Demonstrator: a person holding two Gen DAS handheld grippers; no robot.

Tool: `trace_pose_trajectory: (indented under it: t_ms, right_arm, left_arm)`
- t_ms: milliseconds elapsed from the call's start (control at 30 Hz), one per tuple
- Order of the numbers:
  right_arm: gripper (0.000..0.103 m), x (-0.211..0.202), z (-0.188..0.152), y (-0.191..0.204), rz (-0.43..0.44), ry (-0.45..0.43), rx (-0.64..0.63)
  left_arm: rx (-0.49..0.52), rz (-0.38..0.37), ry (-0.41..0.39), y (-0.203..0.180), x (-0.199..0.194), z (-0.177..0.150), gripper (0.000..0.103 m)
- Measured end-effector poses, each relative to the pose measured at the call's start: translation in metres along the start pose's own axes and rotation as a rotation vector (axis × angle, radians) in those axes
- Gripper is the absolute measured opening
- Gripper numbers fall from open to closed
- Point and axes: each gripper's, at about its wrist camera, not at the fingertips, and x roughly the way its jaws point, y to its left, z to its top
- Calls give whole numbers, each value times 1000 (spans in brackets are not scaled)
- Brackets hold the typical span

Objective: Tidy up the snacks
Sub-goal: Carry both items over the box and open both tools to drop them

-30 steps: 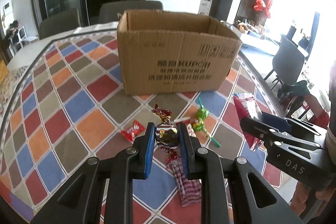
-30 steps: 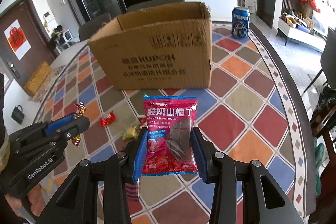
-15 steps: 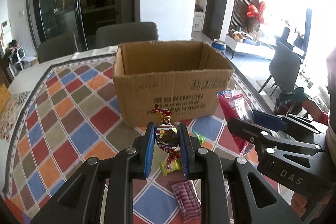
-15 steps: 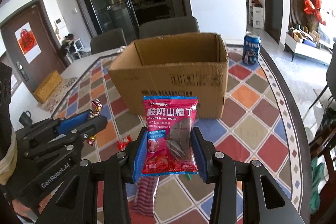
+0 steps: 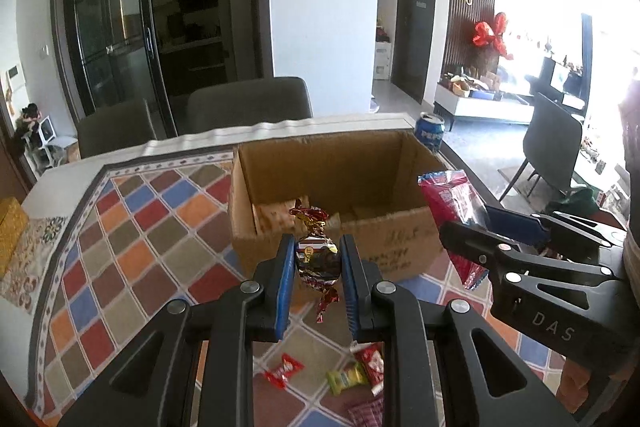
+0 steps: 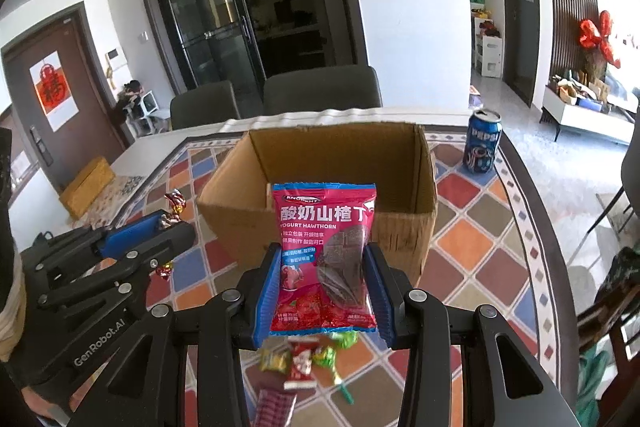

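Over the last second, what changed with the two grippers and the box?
Both grippers rose and moved toward the cardboard box, so its inside now shows. The left gripper still clamps the foil candy; the right gripper still clamps the hawthorn packet. Box and loose snacks stayed put.

Both grippers rise toward the box

The left gripper (image 5: 316,263) and right gripper (image 6: 324,279) now sit higher, the cardboard box (image 6: 404,227) interior visible, loose candies (image 5: 352,375) below.
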Motion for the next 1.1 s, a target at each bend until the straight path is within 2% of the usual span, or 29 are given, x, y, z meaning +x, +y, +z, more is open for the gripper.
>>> trace_pose_trajectory:
  t_ms: [333, 967, 1000, 1033, 1067, 1100]
  right_arm:
    - [42, 21, 33, -7, -34, -23, -8]
    - [42, 73, 71, -10, -69, 33, -43]
    - [42, 76, 72, -11, -66, 38, -41]
    - [43, 77, 73, -11, -66, 39, -38]
    - [50, 79, 73, -12, -68, 42, -35]
    - [56, 79, 73, -13, -77, 48, -31]
  left_arm:
    - [11, 10, -4, 9, 30, 28, 23]
    - [-34, -57, 95, 31, 91, 62, 23]
    - [-34, -59, 95, 31, 92, 64, 25]
    - [-37, -58, 99, 31, 92, 65, 38]
    - [-41, -57, 99, 33, 93, 66, 54]
    - [-45, -55, 92, 34, 90, 65, 55]
